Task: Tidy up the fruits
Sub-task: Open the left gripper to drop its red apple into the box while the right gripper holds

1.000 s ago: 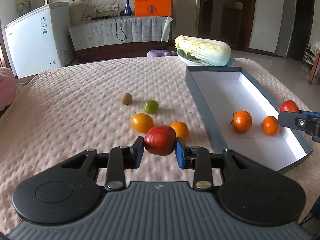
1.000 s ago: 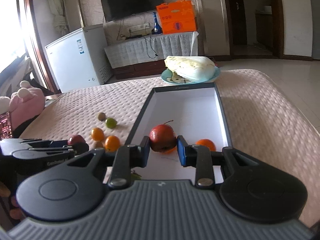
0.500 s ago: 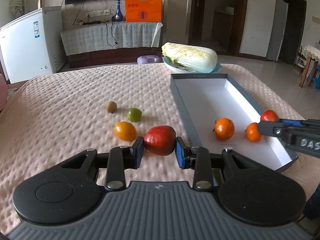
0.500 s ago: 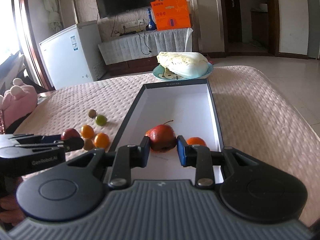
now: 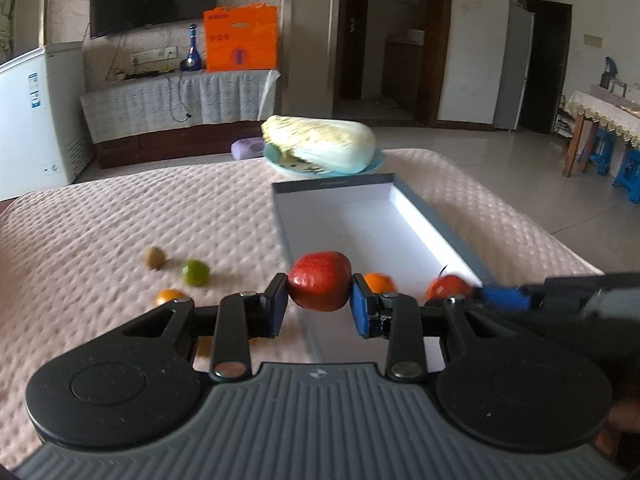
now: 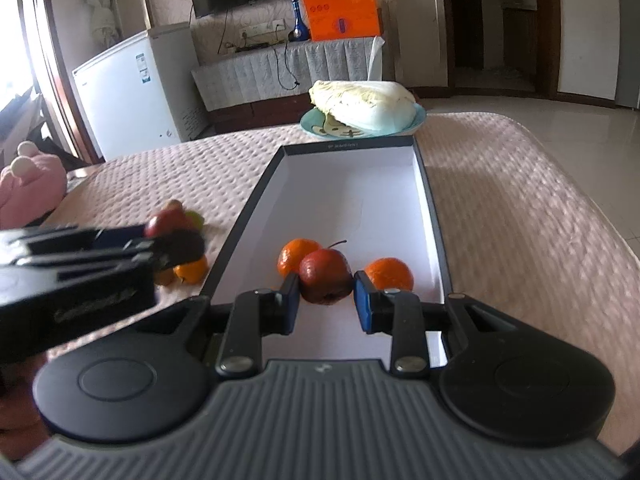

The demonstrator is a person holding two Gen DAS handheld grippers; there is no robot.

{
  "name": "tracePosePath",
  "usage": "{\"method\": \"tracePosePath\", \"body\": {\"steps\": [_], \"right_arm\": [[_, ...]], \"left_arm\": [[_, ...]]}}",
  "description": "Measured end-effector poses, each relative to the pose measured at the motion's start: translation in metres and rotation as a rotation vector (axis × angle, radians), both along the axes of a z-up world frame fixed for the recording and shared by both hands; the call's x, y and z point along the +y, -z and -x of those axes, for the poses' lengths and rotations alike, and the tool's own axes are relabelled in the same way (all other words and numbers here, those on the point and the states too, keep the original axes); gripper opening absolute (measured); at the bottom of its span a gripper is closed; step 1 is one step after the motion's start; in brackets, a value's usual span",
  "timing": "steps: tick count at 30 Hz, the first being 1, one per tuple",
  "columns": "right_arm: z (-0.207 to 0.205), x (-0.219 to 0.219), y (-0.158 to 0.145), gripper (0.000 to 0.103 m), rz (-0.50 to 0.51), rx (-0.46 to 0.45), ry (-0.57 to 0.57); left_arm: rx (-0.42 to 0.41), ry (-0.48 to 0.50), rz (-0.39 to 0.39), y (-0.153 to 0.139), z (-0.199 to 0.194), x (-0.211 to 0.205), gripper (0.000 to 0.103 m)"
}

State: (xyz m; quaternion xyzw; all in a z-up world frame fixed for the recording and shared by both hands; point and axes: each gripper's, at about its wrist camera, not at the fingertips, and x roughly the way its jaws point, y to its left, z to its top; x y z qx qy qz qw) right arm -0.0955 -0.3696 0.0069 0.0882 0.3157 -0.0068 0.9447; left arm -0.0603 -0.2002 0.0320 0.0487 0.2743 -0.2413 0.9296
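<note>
Left gripper (image 5: 319,304) is clamped on a red apple (image 5: 319,286) above the tray's (image 5: 436,216) left edge; the right wrist view alone shows the right gripper (image 6: 326,306) gripping a second apple (image 6: 326,278) inside the tray, between two oranges (image 6: 298,256).

The apple (image 5: 319,286) in the left gripper (image 5: 319,307) is deep red with a glossy patch; the gripper is black with blue pads. The right gripper (image 6: 326,303) has the same colours and its apple (image 6: 326,276) is a darker, duller red. Two bright oranges (image 6: 298,255) lie on the tray's (image 6: 352,145) white floor; its rim is dark grey. The cloth (image 5: 120,220) is pale pink with a dimpled, quilted pattern. On it are a green lime (image 5: 195,273), a brown kiwi (image 5: 155,258) and a yellow-orange fruit (image 5: 170,296). The cabbage (image 6: 364,104) is cream and pale green on a teal plate (image 6: 418,118). Behind stands a vivid orange bag (image 5: 241,38) and a cobalt blue bottle (image 5: 193,48).
</note>
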Motion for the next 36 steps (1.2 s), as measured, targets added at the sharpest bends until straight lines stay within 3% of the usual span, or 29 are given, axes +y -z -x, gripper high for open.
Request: {"method": "tracePosePath", "body": {"steps": [22,24,26,28,36], "right_arm": [[-0.006,-0.001,0.010,0.032,-0.009,0.062,0.001],[-0.007,-0.002,0.011,0.032,-0.010,0.065,0.004],[-0.007,-0.001,0.011,0.032,-0.007,0.062,0.006],[-0.007,0.001,0.010,0.032,-0.009,0.062,0.006],[-0.016,0.007,0.011,0.032,-0.002,0.056,0.025]], "left_arm": [[0.082,0.029,0.033,0.022,-0.065,-0.070,0.040],[0.089,0.035,0.036,0.023,-0.066,-0.070,0.043],[0.078,0.037,0.032,0.021,-0.064,-0.068,0.064],[0.043,0.031,0.025,0.018,-0.059,-0.066,0.071],[0.019,-0.026,0.064,-0.003,-0.040,-0.026,0.071]]}}
